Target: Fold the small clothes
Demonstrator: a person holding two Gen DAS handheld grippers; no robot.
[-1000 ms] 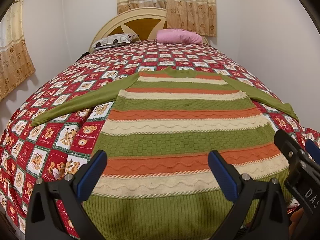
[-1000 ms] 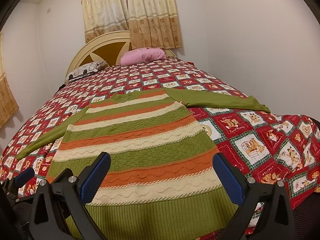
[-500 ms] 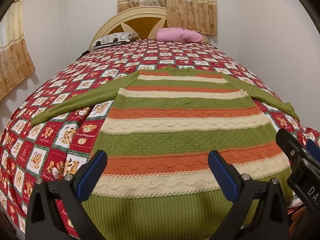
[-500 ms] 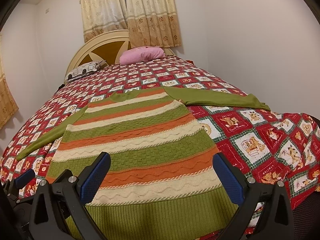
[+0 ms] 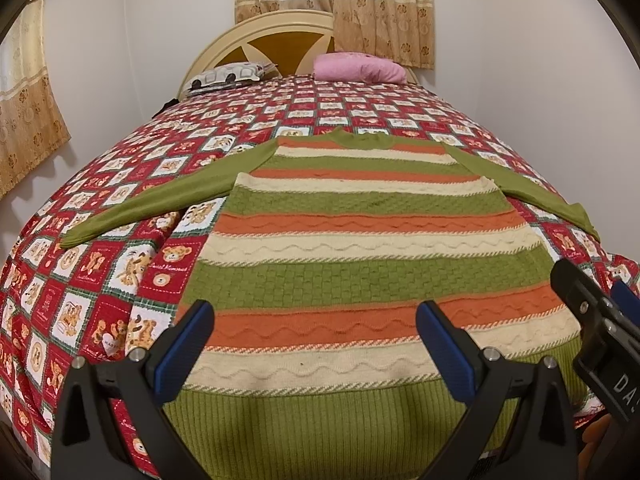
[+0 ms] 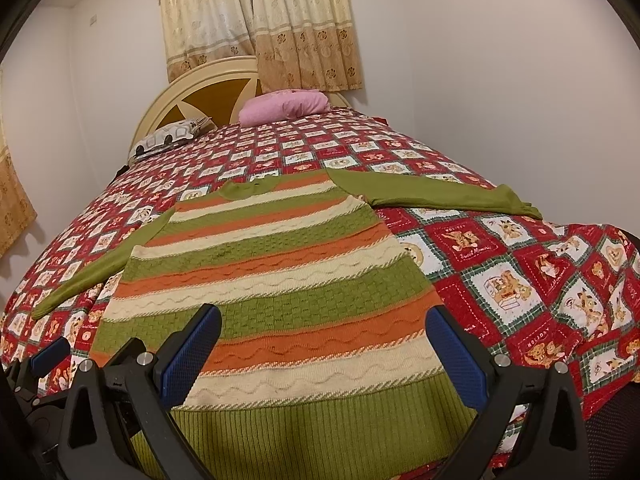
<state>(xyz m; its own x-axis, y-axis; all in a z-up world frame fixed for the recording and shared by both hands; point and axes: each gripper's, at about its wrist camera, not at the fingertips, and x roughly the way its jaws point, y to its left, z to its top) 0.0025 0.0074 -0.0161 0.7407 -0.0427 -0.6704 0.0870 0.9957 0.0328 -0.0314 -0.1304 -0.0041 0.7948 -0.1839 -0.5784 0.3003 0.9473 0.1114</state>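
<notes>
A knitted sweater (image 5: 352,248) (image 6: 276,280) with green, orange and cream stripes lies flat on the bed, hem towards me, both green sleeves spread out to the sides. My left gripper (image 5: 316,340) hovers open above the hem, with nothing between its blue pads. My right gripper (image 6: 324,344) is open too, above the hem and slightly to the right. The right gripper's black body (image 5: 600,340) shows at the right edge of the left wrist view. The left gripper (image 6: 44,364) shows at the left edge of the right wrist view.
The bed carries a red patchwork quilt (image 5: 100,288) (image 6: 520,280) with bear pictures. A pink pillow (image 5: 356,68) and a patterned pillow (image 5: 228,76) lie by the cream headboard (image 5: 260,40). White walls close in on both sides, with curtains (image 6: 260,20) behind.
Both grippers have lifted slightly and tilted a little, so the sweater sits a touch lower in view. The sweater has not moved and both grippers stay open.
</notes>
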